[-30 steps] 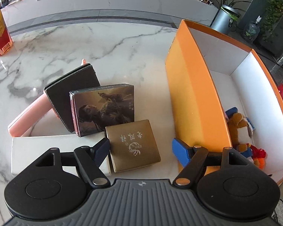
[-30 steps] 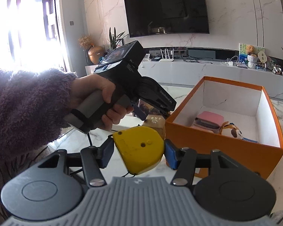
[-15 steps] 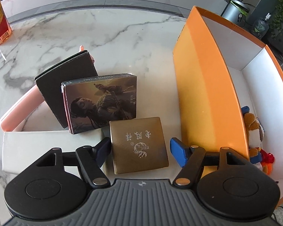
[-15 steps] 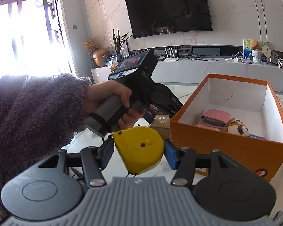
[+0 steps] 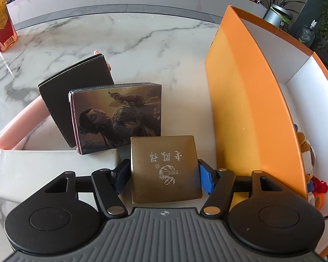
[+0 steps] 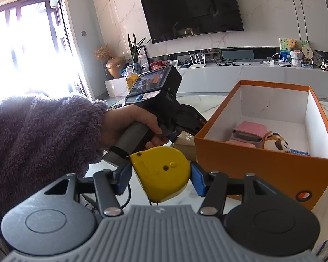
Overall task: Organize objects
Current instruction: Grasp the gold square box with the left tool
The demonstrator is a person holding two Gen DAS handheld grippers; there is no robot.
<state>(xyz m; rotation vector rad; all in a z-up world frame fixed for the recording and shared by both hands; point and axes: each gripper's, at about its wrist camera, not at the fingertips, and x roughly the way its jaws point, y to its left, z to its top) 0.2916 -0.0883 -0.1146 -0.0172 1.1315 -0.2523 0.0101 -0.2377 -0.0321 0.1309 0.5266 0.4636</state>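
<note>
Gold box (image 5: 165, 169): it is sitting flat on the white marble worktop (image 5: 120, 43), just beside the orange box's outer wall, with white writing and a scorpion picture on its lid.
Left tongs (image 5: 164, 174): the two blue pads (image 5: 204, 180) are touching the gold box on its left and right sides, so the tongs are pinching it.
Yellow tape measure (image 6: 160, 173): it is being held up in the air, above the worktop and in front of the orange box.
Right tongs (image 6: 160, 180): they are squeezing the yellow tape measure between their blue pads (image 6: 198, 181).
Orange box (image 5: 247, 113): it is standing open on the worktop, white on the inside. In the right wrist view a pink pouch (image 6: 249, 133) and a small plush toy (image 6: 275, 143) are lying inside it, close together.
Picture box (image 5: 118, 118): it is leaning up just behind the gold box, showing a painted person.
Black book (image 5: 76, 96): it is leaning behind the picture box, touching it.
White holder (image 5: 54, 170): it is lying to the left of the gold box, and the leaning things are standing in it against a pink side (image 5: 19, 128).
Red and yellow pack (image 5: 1, 30): it is standing far off at the left edge of the worktop.
Person's hand (image 6: 129, 126): it is gripping the grey handle of the left tool, in a fuzzy purple sleeve (image 6: 41, 135).
</note>
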